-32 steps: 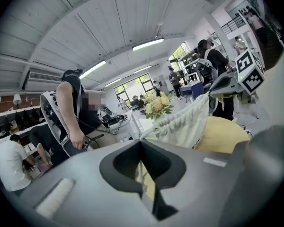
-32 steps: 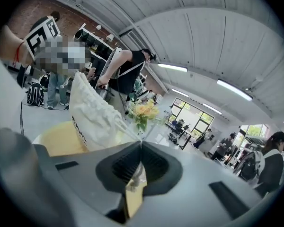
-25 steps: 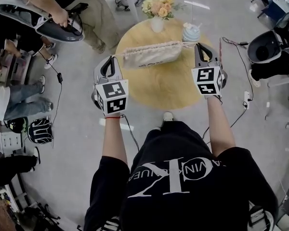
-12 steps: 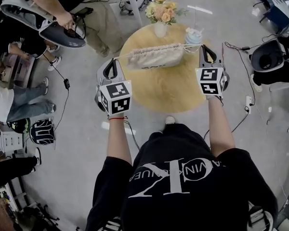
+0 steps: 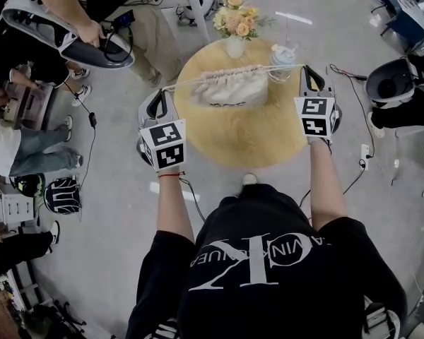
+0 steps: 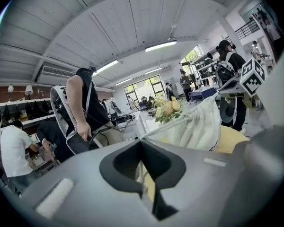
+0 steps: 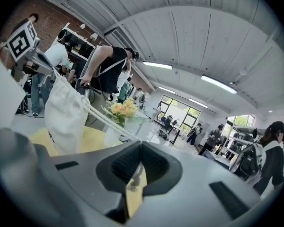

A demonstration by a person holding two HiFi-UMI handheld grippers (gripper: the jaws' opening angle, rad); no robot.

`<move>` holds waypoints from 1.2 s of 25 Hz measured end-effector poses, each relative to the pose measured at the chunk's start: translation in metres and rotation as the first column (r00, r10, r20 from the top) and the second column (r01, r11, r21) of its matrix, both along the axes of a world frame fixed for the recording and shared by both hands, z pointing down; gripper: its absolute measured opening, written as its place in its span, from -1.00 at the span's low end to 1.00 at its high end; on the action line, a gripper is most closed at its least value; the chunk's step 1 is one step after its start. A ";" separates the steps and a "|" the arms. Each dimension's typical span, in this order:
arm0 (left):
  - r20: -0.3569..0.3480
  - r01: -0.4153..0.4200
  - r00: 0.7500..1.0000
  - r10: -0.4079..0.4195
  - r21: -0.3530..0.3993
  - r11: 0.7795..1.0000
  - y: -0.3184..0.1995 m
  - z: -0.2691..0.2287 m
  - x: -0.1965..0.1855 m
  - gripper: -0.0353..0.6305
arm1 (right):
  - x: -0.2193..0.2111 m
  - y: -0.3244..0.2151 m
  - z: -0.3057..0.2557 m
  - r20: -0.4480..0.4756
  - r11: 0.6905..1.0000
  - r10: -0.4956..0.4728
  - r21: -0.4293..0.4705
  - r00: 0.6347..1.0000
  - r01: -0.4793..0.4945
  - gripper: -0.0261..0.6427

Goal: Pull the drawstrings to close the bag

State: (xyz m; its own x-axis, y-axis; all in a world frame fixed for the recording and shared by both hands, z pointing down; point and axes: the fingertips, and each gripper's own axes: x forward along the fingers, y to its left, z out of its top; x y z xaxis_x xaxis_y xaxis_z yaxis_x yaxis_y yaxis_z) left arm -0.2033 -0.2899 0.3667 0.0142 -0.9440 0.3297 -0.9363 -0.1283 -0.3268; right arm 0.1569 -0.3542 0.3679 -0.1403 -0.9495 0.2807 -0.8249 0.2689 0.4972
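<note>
Round table (image 5: 240, 136), pale wood top, stands on a grey floor (image 5: 113, 189). At the far edge a white vase (image 5: 233, 46) is upright, holding yellow and peach flowers (image 5: 237, 18). To its right, near but apart, is a lidded cup (image 5: 283, 55), also upright. Toward the far side hangs a cream bag (image 5: 230, 90), strung between taut drawstrings (image 5: 185, 84). Its base reaches the tabletop; whether it rests there cannot be told.

Count, upper centre of frame: one round table (image 5: 240, 143); one cloth bag (image 5: 230, 90); two drawstrings, one left (image 6: 173, 123), one right (image 7: 109, 121); one vase of flowers (image 5: 234, 41); one cup (image 5: 283, 54); two grippers: left gripper (image 5: 157, 99), right gripper (image 5: 309, 73).
</note>
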 end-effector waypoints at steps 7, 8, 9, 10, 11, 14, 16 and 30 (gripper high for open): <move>-0.033 0.004 0.999 -0.005 -0.009 1.000 0.003 -0.003 -0.004 -0.86 | 0.013 -0.003 0.000 0.057 1.000 0.025 -0.015 0.998 -0.024 -0.87; -0.039 0.005 0.999 -0.005 -0.010 1.000 0.004 -0.003 -0.005 -0.86 | 0.014 -0.004 -0.001 0.056 0.999 0.029 -0.015 0.998 -0.028 -0.87; -0.042 0.005 0.999 -0.005 -0.013 1.000 0.005 -0.003 -0.005 -0.86 | 0.016 -0.004 -0.002 0.053 0.999 0.032 -0.015 0.998 -0.031 -0.87; -0.045 0.005 0.999 -0.006 -0.015 1.000 0.006 -0.002 -0.006 -0.86 | 0.017 -0.003 -0.002 0.045 0.999 0.034 -0.016 0.998 -0.033 -0.86; -0.048 0.007 0.999 -0.008 -0.018 1.000 0.007 0.000 -0.006 -0.86 | 0.018 -0.003 -0.002 0.034 0.999 0.034 -0.019 0.999 -0.034 -0.87; -0.054 0.016 0.998 -0.017 -0.020 1.000 0.010 0.001 -0.009 -0.86 | 0.020 -0.001 0.001 0.035 0.999 0.035 -0.025 0.999 -0.034 -0.87; -0.045 0.011 0.999 -0.012 -0.020 1.000 0.011 0.001 -0.010 -0.86 | 0.022 -0.001 0.004 0.048 0.999 0.033 -0.027 0.998 -0.032 -0.87; -0.095 0.031 0.995 -0.025 0.058 0.998 0.006 -0.021 -0.010 -0.86 | 0.001 0.002 -0.010 0.097 1.000 0.000 -0.004 0.995 0.001 -0.87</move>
State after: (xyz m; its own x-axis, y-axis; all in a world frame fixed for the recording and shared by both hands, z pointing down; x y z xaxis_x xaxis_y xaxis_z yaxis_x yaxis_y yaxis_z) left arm -0.2137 -0.2834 0.3455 0.0161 -0.9622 0.2719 -0.9663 -0.0848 -0.2430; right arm 0.1576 -0.3522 0.3582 -0.1674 -0.9484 0.2692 -0.8692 0.2709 0.4137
